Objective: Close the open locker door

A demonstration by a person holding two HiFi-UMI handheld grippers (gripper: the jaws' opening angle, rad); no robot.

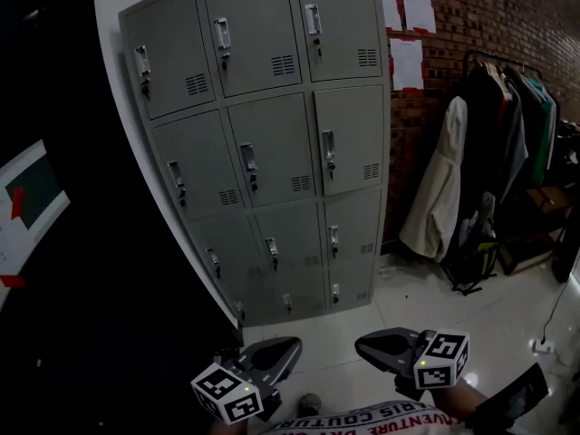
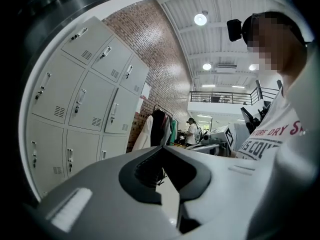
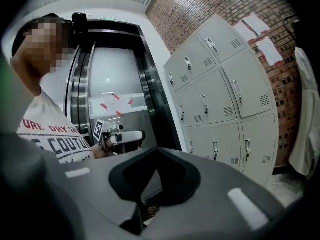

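A grey locker bank (image 1: 263, 134), three columns wide, stands against a brick wall ahead of me. It also shows in the left gripper view (image 2: 85, 104) and the right gripper view (image 3: 225, 94). Every door in sight lies flush; I see none standing open. Both grippers hang low near my body, well short of the lockers. My left gripper (image 1: 292, 345) is shut with nothing in it, its tips meeting (image 2: 165, 148). My right gripper (image 1: 361, 343) is likewise shut and empty (image 3: 157, 149). The left gripper (image 3: 120, 136) appears in the right gripper view.
A clothes rack (image 1: 503, 125) with hanging garments and a white coat (image 1: 439, 188) stands right of the lockers, with a bag (image 1: 471, 261) below. A dark metal door frame (image 1: 109, 270) fills the left. A cable and socket (image 1: 544, 343) lie on the white tile floor.
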